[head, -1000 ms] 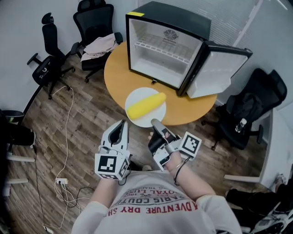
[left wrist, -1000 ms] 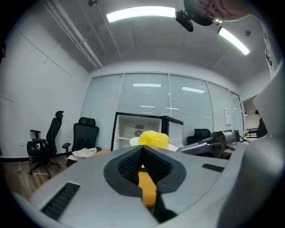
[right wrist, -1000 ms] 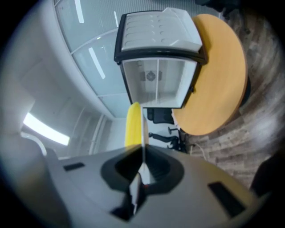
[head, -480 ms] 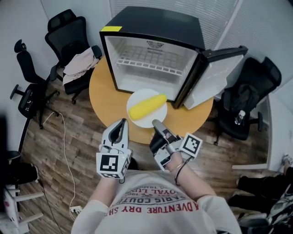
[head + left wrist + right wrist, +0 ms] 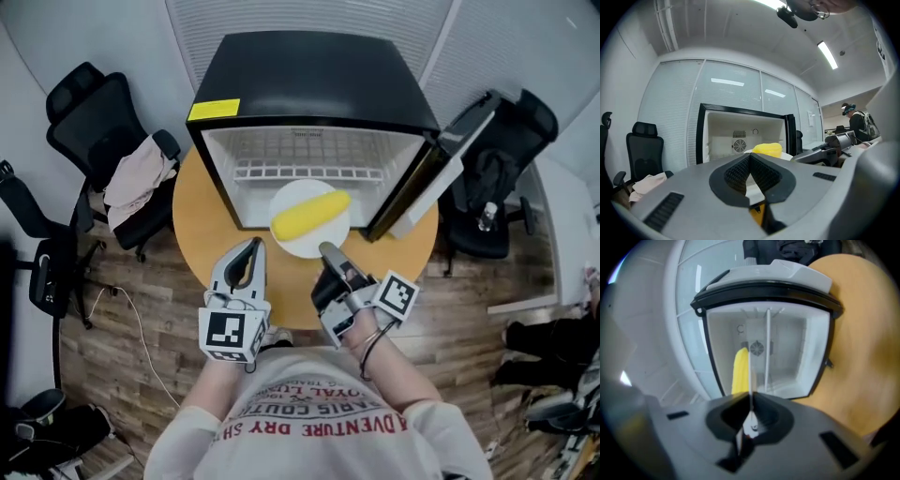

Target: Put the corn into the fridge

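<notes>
A yellow corn cob (image 5: 310,215) lies on a white plate (image 5: 291,246) held in the air just before the open fridge (image 5: 309,86). My right gripper (image 5: 327,251) is shut on the plate's near rim. In the right gripper view the plate (image 5: 751,373) shows edge-on as a thin white line between the jaws, with the corn (image 5: 739,372) beside it. My left gripper (image 5: 251,246) hovers left of the plate, shut and empty. The left gripper view has its tips (image 5: 750,157) meeting, with the corn (image 5: 767,149) and fridge interior (image 5: 736,136) beyond.
The black fridge stands on a round wooden table (image 5: 201,255), its door (image 5: 441,173) swung open to the right. A wire shelf (image 5: 309,172) crosses the white interior. Office chairs stand at left (image 5: 98,117) and right (image 5: 506,155), the left one with cloth (image 5: 131,183) on it.
Both grippers and the plate with the corn have travelled toward the fridge. The fridge now faces me squarely and the plate sits at its opening. The jaws look unchanged.
</notes>
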Demonstrator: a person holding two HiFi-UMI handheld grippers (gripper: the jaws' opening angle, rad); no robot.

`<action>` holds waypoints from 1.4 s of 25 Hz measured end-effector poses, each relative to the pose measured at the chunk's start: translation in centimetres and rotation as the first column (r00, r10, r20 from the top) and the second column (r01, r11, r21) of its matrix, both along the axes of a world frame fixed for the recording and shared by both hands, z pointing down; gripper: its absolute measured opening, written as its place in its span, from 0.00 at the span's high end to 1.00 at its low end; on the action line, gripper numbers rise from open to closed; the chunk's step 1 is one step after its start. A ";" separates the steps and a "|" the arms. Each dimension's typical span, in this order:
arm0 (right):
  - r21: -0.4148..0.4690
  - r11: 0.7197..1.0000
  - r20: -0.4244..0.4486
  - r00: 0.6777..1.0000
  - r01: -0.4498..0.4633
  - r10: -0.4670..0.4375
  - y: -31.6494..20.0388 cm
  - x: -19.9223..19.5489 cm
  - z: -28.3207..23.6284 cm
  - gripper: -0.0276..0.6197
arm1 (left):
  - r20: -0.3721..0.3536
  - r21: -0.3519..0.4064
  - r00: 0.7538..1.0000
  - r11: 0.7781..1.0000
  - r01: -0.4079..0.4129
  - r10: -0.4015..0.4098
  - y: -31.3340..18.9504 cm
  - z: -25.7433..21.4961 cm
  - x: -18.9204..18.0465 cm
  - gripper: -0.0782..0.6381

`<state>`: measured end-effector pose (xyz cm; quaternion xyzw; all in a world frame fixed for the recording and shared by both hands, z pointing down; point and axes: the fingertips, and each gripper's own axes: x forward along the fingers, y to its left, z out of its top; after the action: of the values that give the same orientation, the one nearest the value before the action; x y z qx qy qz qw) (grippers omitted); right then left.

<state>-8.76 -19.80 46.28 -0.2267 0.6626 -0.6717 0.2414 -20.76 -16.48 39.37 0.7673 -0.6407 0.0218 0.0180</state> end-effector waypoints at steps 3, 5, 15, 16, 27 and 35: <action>-0.019 0.998 -0.002 0.998 -0.067 0.067 -1.4 -0.7 0.3 0.90 | -0.004 -0.011 0.998 0.998 -0.057 0.056 -1.6 0.3 -0.8 0.85; -0.033 0.994 -0.010 0.994 -0.105 0.105 -2.2 -1.2 0.7 0.89 | -0.011 -0.012 0.996 0.996 -0.090 0.089 -2.6 0.2 -1.3 0.85; -0.071 0.979 -0.087 0.979 -0.190 0.183 -7.1 -1.9 2.6 0.89 | -0.010 -0.024 0.991 0.991 -0.133 0.132 -6.5 1.0 -2.0 0.85; -0.071 0.978 -0.090 0.978 -0.197 0.190 -7.5 -1.9 2.8 0.89 | -0.012 -0.022 0.990 0.990 -0.138 0.137 -6.8 0.9 -1.8 0.85; -0.112 0.967 -0.096 0.971 -0.227 0.217 -11.0 -2.3 3.7 0.89 | -0.008 -0.029 0.992 0.991 -0.128 0.128 -9.8 1.3 -1.5 0.85; -0.149 0.960 -0.105 0.969 -0.238 0.223 -13.0 -3.5 3.8 0.89 | -0.017 -0.059 0.995 0.993 -0.100 0.099 -11.1 2.5 -2.3 0.85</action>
<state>-12.23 -32.85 50.08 -0.3504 0.5852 -0.6797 0.2697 -23.07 -27.63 41.91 0.7974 -0.6007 0.0365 0.0444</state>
